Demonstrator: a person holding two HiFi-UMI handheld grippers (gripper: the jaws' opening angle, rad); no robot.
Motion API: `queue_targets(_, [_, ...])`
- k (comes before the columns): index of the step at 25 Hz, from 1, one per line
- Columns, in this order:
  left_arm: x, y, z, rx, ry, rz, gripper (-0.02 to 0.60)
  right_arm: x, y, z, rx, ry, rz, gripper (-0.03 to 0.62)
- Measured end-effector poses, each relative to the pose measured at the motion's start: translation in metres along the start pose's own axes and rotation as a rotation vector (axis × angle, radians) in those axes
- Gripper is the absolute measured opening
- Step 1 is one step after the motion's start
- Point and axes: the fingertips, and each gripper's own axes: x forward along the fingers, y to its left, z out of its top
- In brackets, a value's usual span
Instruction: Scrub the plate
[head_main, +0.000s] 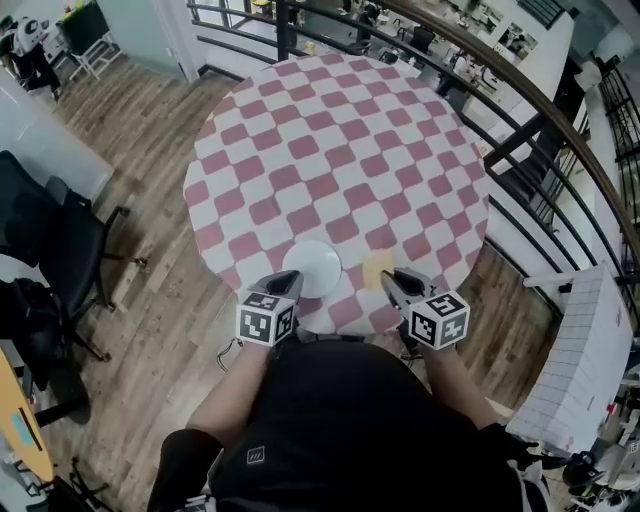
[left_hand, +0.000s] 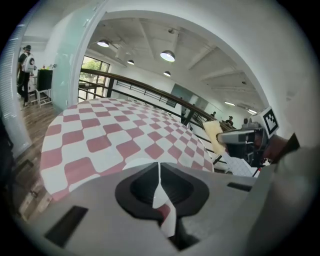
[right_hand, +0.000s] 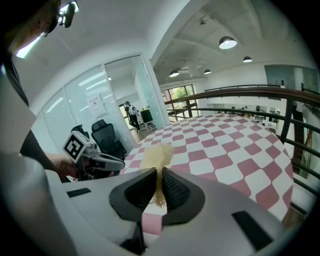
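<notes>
Now left tongs (head_main: 287, 284) pinch plate (head_main: 315, 263), right tongs (head_main: 397, 285) pinch sponge (head_main: 378, 266)

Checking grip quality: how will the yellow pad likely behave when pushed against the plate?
Probably soft and light: the yellow pad looks fibrous and is squeezed thin in the right tool. Held by one edge, it may bend when pushed onto the plate.

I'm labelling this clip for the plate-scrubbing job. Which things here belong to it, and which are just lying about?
Part of the job:
- plate, clamped at its rim by the left gripper
- yellow sponge, clamped in the right gripper
- checkered table, the work surface

Just around:
- black office chair
- railing behind the table
</notes>
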Motion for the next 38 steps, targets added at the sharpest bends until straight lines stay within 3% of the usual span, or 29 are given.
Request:
queue_targets(5, [-0.011, -0.04, 0.039, 0.05, -0.074, -0.001, 0.017, -0.039, 0.003, 0.019, 0.025, -0.114, 0.068, 0.04])
queue_targets(12, [-0.012, -0.107, 0.092, 0.145, -0.163, -0.099, 0.017, -0.087, -0.001, 0.059, -0.011, -0.256, 0.104, 0.04])
queue_targets(19, [-0.043, -0.165, 0.155, 0.297, -0.303, -0.181, 0.017, -0.13, 0.019, 0.119, -0.098, -0.433, 0.115, 0.04])
queue_targets(26, [-0.081, -0.18, 0.187, 0.354, -0.416, -0.205, 0.017, -0.146, 0.043, 0.157, -0.161, -0.544, 0.135, 0.04])
queue_targets(30, [-0.091, -0.177, 0.193, 0.365, -0.437, -0.197, 0.017, -0.148, 0.053, 0.165, -0.215, -0.559, 0.097, 0.04])
queue_targets(38, [-0.101, -0.176, 0.2, 0.367, -0.475, -0.21, 0.017, -0.14, 0.064, 0.164, -0.205, -0.554, 0.101, 0.04])
